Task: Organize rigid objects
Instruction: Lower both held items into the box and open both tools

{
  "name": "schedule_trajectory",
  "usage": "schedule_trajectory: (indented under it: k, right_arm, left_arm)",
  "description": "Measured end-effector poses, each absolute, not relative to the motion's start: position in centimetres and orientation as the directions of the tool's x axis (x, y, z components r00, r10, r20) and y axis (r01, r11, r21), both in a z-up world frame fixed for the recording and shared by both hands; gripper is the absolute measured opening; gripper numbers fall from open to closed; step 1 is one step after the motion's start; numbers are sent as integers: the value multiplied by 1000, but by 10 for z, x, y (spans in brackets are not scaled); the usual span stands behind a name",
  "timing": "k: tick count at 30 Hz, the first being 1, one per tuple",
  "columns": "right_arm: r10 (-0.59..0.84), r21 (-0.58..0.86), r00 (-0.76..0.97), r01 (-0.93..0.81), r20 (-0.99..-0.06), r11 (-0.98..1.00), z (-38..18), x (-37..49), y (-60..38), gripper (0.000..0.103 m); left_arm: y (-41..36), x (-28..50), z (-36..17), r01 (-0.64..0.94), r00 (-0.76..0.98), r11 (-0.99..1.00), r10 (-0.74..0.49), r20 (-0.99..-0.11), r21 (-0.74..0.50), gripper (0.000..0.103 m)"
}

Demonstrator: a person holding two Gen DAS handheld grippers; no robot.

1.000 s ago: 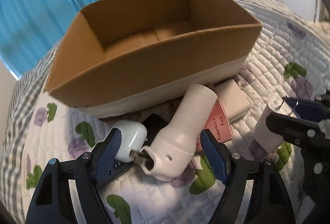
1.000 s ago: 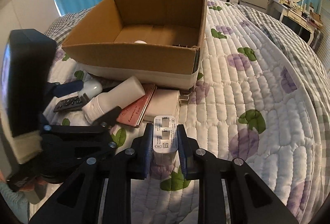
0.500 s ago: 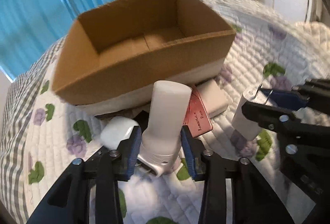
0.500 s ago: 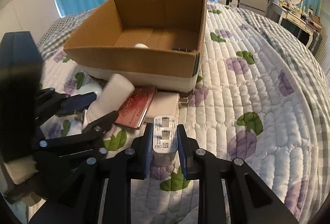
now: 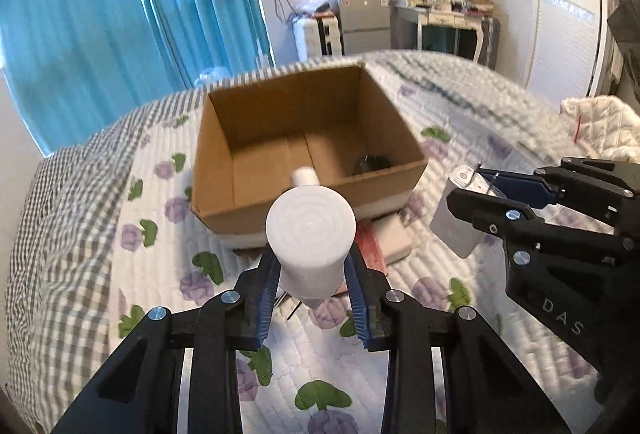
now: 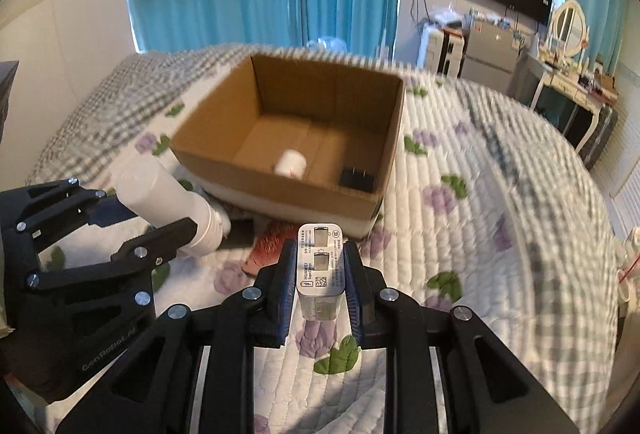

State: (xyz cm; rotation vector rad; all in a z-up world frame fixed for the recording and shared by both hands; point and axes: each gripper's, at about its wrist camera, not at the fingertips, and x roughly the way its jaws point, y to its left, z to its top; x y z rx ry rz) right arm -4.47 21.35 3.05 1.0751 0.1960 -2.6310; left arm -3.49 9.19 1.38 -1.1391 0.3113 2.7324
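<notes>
Both loads are up off the bed; left gripper (image 5: 311, 276) pinches the white tube (image 5: 310, 234), right gripper (image 6: 320, 282) pinches the charger (image 6: 321, 268); fingers look close together heading for the cardboard box (image 6: 384, 138), so they might bump, or that smooth tube might slip out.

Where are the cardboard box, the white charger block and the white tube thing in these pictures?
cardboard box (image 6: 276, 106): right wrist view, inner left wall.
white charger (image 6: 321, 266): right wrist view, labelled face.
white tube (image 5: 310, 223): left wrist view, round end.

Cardboard box (image 6: 280, 186) sits on quilted bed (image 6: 480, 194), w/ small cylinder (image 6: 290, 163) & black plug (image 6: 357, 179) inside; booklet (image 6: 272, 250) lies in front; dresser (image 5: 448, 18) behind, far right.
</notes>
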Motion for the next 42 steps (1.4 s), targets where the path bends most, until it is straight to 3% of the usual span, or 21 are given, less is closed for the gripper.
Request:
schedule_trajectory:
  k: [11, 17, 28, 36, 40, 42]
  right_arm:
    - [-260, -27, -750, 348, -608, -937, 108, -56, 208, 22]
    - [-280, -18, -763, 357, -582, -934, 124, -92, 201, 22]
    - [-264, -25, -735, 357, -625, -934, 88, -186, 196, 22]
    - [-265, 6, -686, 355, -677, -935, 46, -219, 204, 22]
    - [-268, 9, -678, 359, -684, -933, 41, -223, 205, 22]
    - [-267, 12, -680, 355, -683, -935, 41, -224, 206, 22]
  left_arm:
    - [75, -50, 69, -194, -749, -979, 107, -654, 63, 33]
    - [69, -90, 75, -174, -754, -981, 73, -652, 91, 33]
    - [71, -176, 6, -193, -624, -974, 26, -781, 122, 33]
    - [75, -207, -28, -200, -568, -971, 4, -823, 132, 33]
    - [75, -214, -24, -197, -578, -975, 30, -816, 104, 37]
    - [76, -215, -18, -184, -586, -978, 29, -810, 98, 46]
